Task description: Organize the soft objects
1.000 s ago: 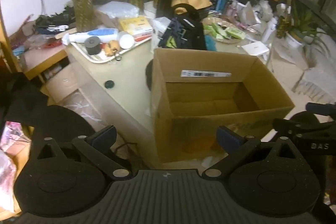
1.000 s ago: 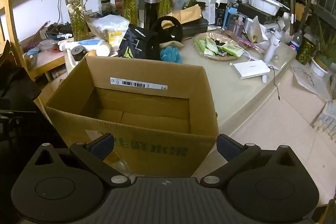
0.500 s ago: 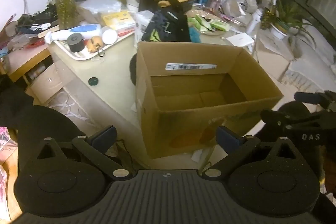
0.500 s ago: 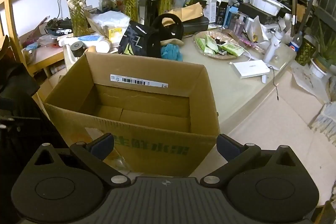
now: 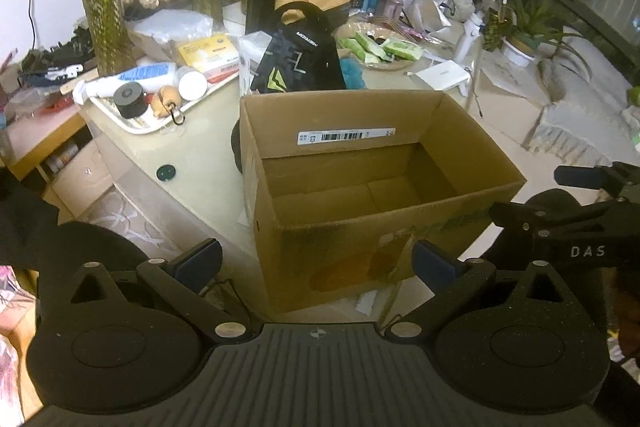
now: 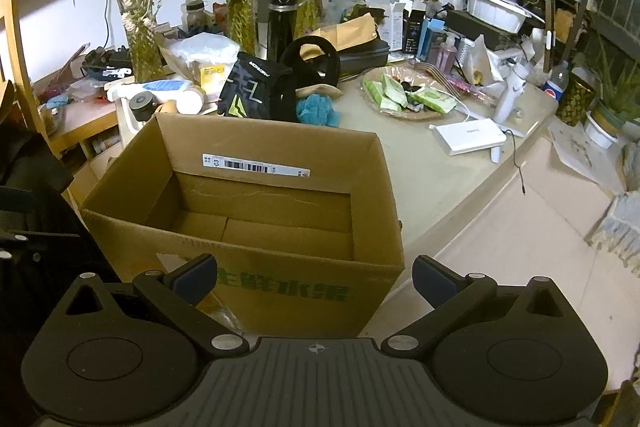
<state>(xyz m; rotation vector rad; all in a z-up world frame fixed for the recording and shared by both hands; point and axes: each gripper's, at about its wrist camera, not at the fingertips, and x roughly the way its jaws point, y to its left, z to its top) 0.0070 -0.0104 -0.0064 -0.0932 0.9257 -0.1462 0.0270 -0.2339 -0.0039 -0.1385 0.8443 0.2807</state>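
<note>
Left gripper [image 5: 316,263]: I had it spread wide with nothing between its blue pads, hovering near the front left corner of the cardboard box [image 5: 360,227], I judge so as to be ready for a first pick.
Tray [image 5: 132,125]: far left on the table, it carried a white tube, a black cap and small odds and ends, none of which I took for soft goods.
Cardboard box: it sat at the near edge of the table [image 5: 200,151], flaps gone or folded in, its inside bare as far as I could see; I read it as the bin for the soft things, kept close for short carries.
Black bag [image 6: 256,91]: it stood upright just beyond the far wall of the box, looped handle up, which I judged an easy hold.
Blue fluffy item [image 6: 318,111]: it lay touching the bag's right side, just behind the box's far rim; it looked the softest candidate.
Right gripper [image 6: 314,277]: equally wide and empty, it hung over the near wall of the box.
Progress: nothing was packed yet, as I saw it.
</note>
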